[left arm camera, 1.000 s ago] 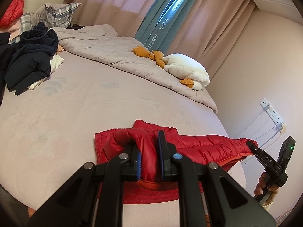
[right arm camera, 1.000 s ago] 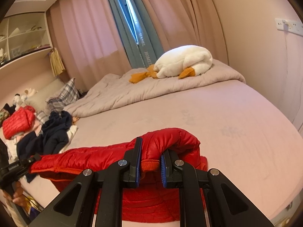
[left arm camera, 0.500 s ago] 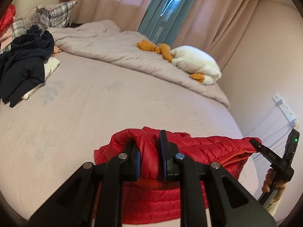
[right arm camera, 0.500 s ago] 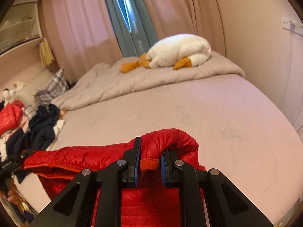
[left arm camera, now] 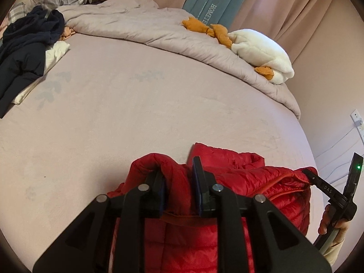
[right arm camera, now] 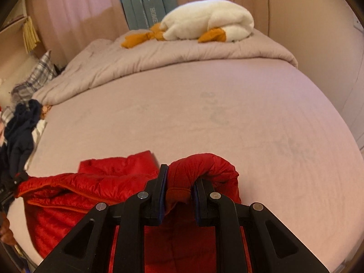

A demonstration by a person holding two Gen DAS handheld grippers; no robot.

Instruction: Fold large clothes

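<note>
Since a second ago both grippers have been carried forward and lowered; the red puffer jacket (left arm camera: 238,182) now sits closer to the sheet, folded edge nearly laid down near the bed's (left arm camera: 136,113) front edge.

Left gripper (left arm camera: 178,182): jaws narrow but opening, a bunched fold of jacket between the pads, contact loosening. Right gripper (right arm camera: 179,188): jaws narrow, clamped on the ribbed cuff (right arm camera: 178,194) of a sleeve.

Risks, as judged:
- Left release ahead of the right, so the fold could be dragged askew.
- Slippery, springy quilting; the fold may puff back open once let go.
- Jacket lies near the mattress edge; a slide off is possible.

Surface: soft pinkish sheet, faint leaf print, mostly bare. Duvet (left arm camera: 159,31) bunched at the far side with a plush goose (right arm camera: 209,22) on it; dark clothes (left arm camera: 25,50) piled at the left, curtains behind.
</note>
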